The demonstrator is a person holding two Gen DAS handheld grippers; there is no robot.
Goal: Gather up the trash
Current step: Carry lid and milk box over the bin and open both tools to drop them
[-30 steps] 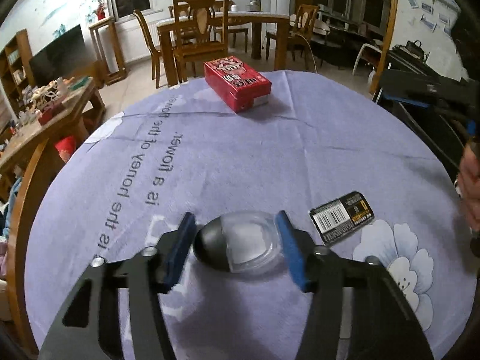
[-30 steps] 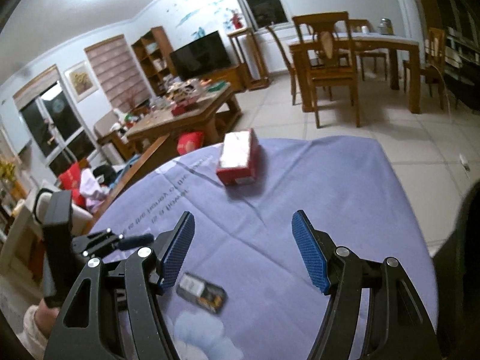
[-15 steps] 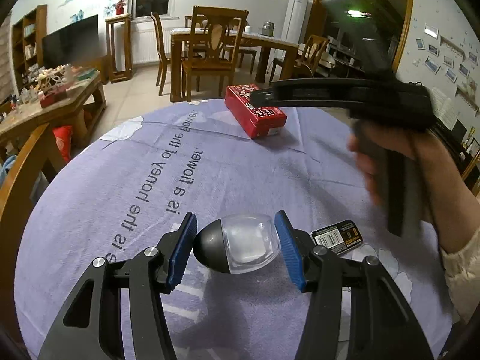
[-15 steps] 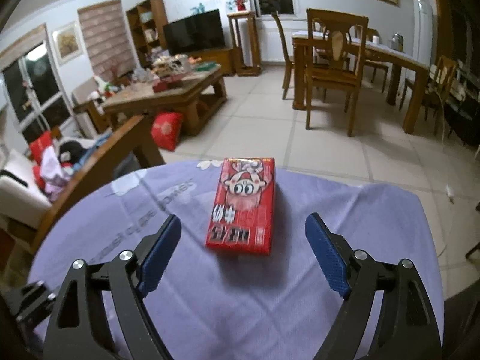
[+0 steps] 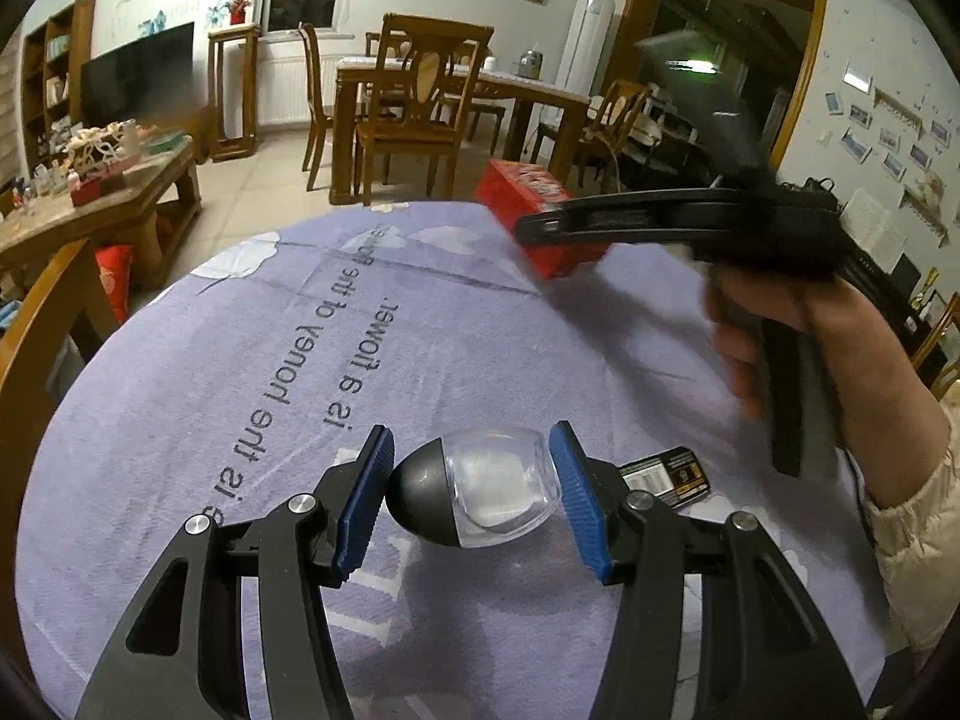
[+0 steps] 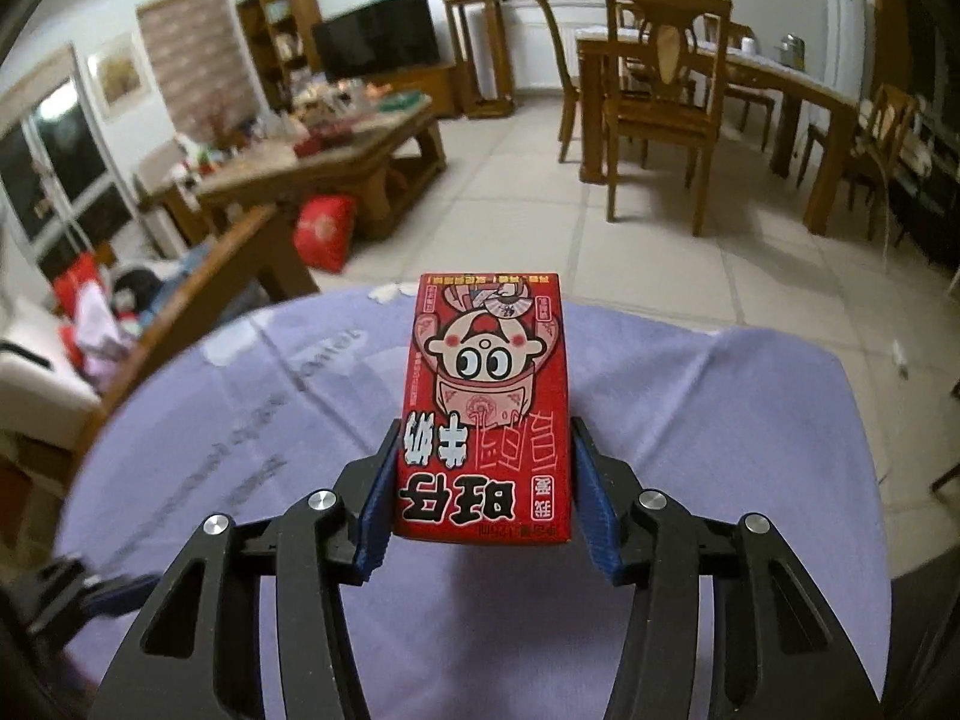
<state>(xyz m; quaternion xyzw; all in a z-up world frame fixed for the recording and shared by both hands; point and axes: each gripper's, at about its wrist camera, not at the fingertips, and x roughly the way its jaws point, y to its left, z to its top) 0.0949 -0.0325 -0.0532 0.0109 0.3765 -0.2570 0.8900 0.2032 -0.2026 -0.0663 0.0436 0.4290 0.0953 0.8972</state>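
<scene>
My left gripper (image 5: 471,450) is shut on a clear plastic cup with a black end (image 5: 480,495), which lies sideways between the blue pads just above the lilac tablecloth (image 5: 300,360). A red milk carton (image 6: 486,396) lies at the table's far edge. My right gripper (image 6: 486,429) straddles its near end, its jaws closing, both pads against the carton's sides. In the left wrist view the same red carton (image 5: 522,192) shows behind the right gripper (image 5: 543,228), held by a person's hand (image 5: 798,324). A small black packet with a barcode (image 5: 666,477) lies flat beside my left gripper.
A wooden chair back (image 5: 36,330) stands at the table's left rim. Beyond the table are a cluttered coffee table (image 6: 336,150) and a dining table with chairs (image 6: 660,90). The tablecloth carries printed words and white flowers.
My right gripper swung from above the black packet to the red carton, opened wide, then closed around its near end. The left gripper kept the cup and barely moved.
</scene>
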